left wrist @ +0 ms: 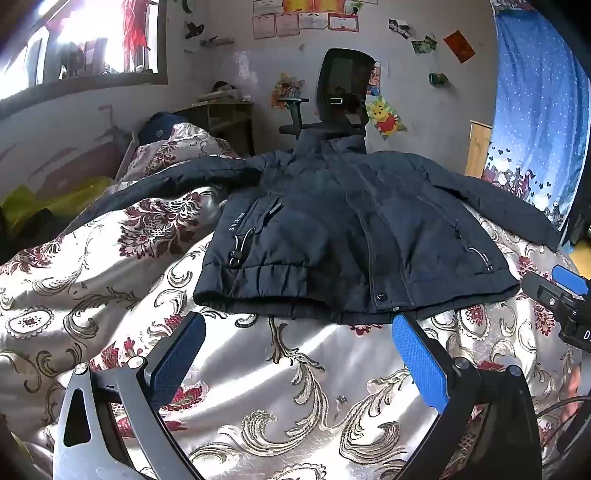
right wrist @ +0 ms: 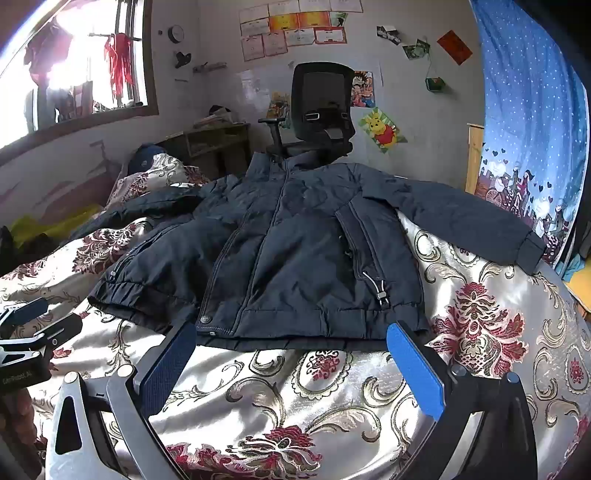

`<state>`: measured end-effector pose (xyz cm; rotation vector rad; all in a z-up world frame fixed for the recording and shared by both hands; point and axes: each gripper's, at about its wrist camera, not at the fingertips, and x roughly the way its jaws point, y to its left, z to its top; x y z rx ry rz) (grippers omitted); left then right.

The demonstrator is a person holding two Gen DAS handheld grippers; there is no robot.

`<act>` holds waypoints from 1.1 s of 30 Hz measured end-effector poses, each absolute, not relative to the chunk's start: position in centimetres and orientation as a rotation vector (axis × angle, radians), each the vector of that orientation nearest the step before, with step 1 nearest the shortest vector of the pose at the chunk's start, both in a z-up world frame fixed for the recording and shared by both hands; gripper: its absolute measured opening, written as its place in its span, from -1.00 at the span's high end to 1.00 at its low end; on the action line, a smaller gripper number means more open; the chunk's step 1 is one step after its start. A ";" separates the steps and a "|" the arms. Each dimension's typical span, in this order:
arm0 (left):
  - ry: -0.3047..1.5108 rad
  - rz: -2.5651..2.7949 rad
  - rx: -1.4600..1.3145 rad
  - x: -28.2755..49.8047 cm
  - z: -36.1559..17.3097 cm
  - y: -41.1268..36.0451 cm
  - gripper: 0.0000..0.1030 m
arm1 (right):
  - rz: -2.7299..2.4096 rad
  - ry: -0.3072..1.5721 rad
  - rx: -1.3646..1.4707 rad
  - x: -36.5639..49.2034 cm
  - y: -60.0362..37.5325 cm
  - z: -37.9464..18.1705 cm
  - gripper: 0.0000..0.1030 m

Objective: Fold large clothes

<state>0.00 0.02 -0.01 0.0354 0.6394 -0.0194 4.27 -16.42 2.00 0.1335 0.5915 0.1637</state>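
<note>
Jacket's (left wrist: pixel 332 229) "SINCE" print, left view only

Jacket (left wrist: pixel 332 229) left sleeve end lost in quilt (left wrist: pixel 110 295) folds; office chair (right wrist: pixel 317 110) base hidden behind collar; wall certificates (right wrist: pixel 295 33) unreadable.

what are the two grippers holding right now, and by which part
Nothing. The left gripper and right gripper both stand open just short of the hem of the dark navy padded jacket.
</note>
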 end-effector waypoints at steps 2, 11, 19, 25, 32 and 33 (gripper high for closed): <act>0.640 -0.021 0.037 0.0 0.0 0.0 -0.93 | 0.164 0.593 0.136 4.3 -16.4 2.0 -1.00; 0.642 -0.030 0.054 -0.1 -0.2 -0.4 -0.93 | 0.163 0.599 0.134 4.4 -16.4 1.8 -1.00; 0.641 -0.032 0.056 0.0 -0.1 -0.4 -0.93 | 0.164 0.603 0.136 4.3 -16.5 1.7 -1.00; 0.641 -0.030 0.053 0.1 0.0 -0.3 -0.93 | 0.163 0.608 0.136 4.4 -16.6 1.8 -1.00; 0.638 -0.027 0.053 0.0 0.1 -0.2 -0.93 | 0.159 0.607 0.136 4.3 -16.5 1.6 -1.00; 0.639 -0.027 0.053 0.0 0.1 -0.2 -0.93 | 0.159 0.607 0.135 4.3 -16.4 1.7 -1.00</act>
